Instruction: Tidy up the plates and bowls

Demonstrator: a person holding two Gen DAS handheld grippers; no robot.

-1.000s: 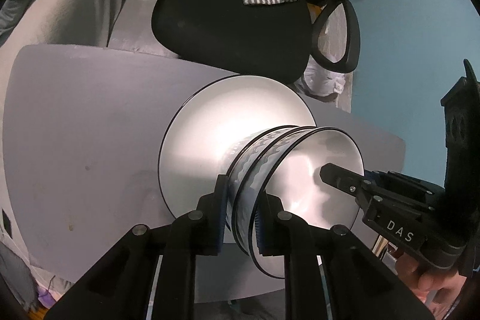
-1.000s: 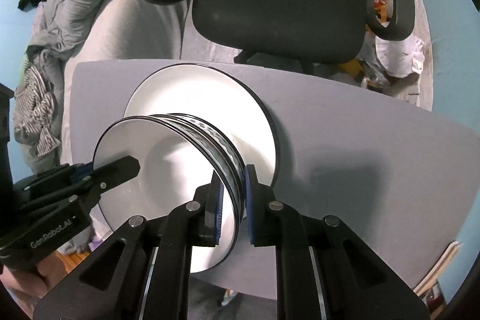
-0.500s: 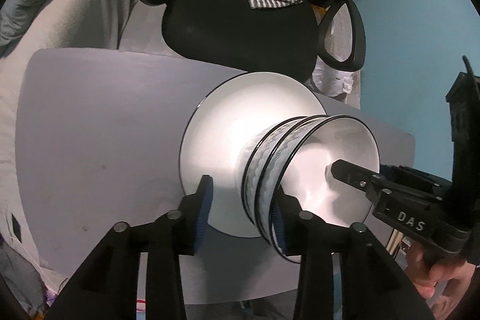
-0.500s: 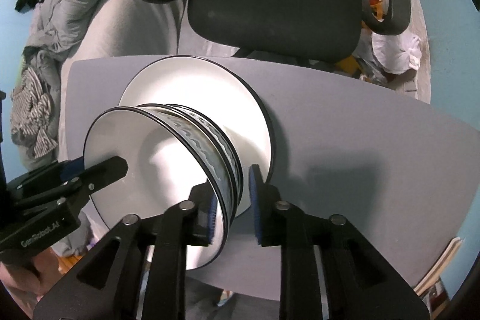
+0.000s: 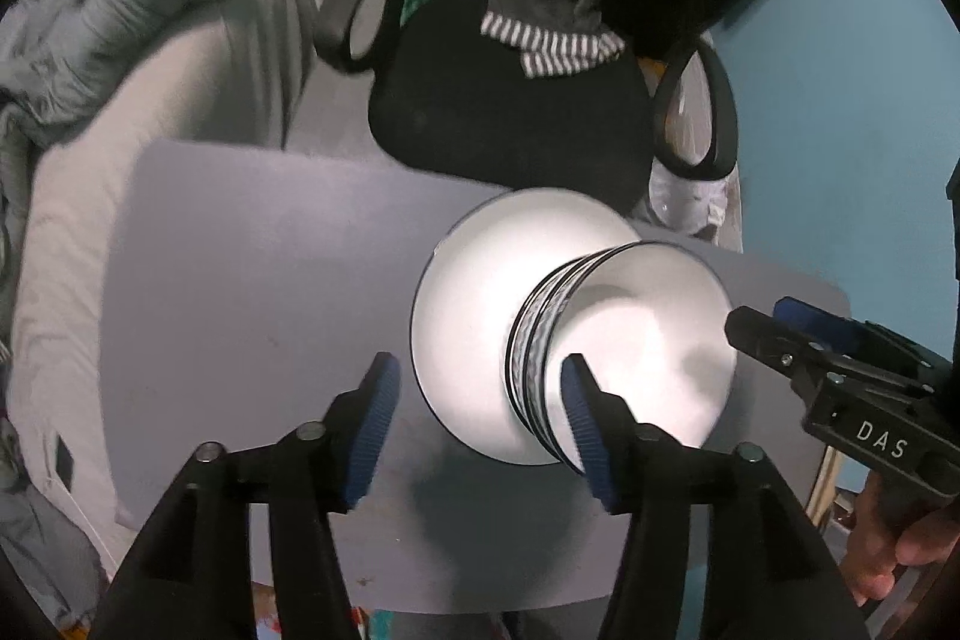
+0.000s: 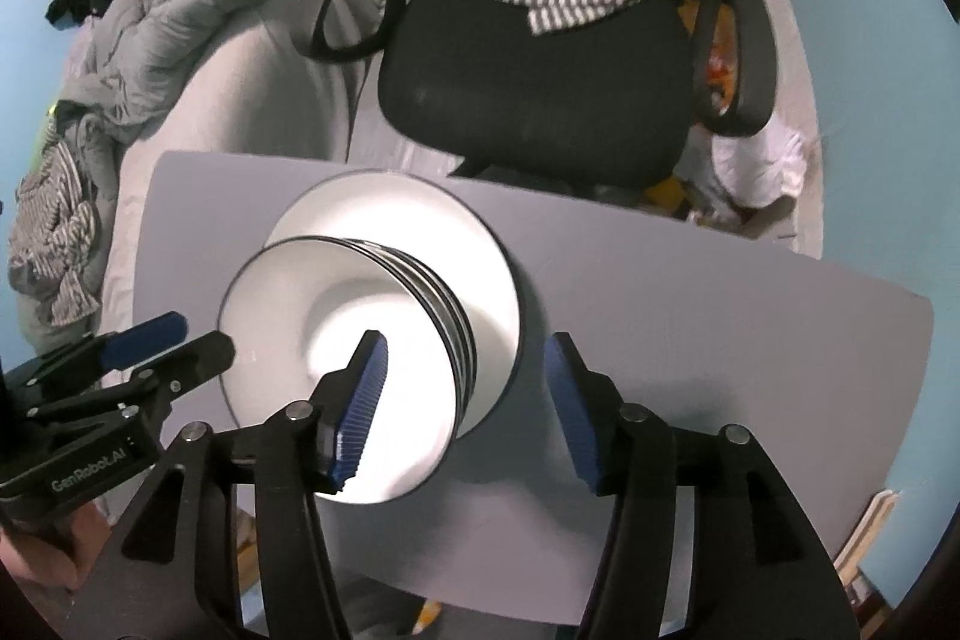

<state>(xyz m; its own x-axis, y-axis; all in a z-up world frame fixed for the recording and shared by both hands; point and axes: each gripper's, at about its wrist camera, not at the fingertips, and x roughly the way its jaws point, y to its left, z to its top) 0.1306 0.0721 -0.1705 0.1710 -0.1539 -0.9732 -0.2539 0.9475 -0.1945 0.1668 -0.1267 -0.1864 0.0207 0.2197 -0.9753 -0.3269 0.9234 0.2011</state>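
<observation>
Left hand-held gripper (image 5: 477, 421) pointed steeply down, jaws opening, pads clear of the bowls' (image 5: 624, 340) rim, which lay between them. Right hand-held gripper (image 6: 465, 409) likewise opening, straddling the opposite rim without pressing. Bowls sat nested on the white plate (image 5: 480, 280) on the grey desk (image 5: 252, 292). Judgement: release step. Best to let both pairs of jaws spread fully and lift straight up together, so neither pad snags the rim and shifts the stack.
</observation>
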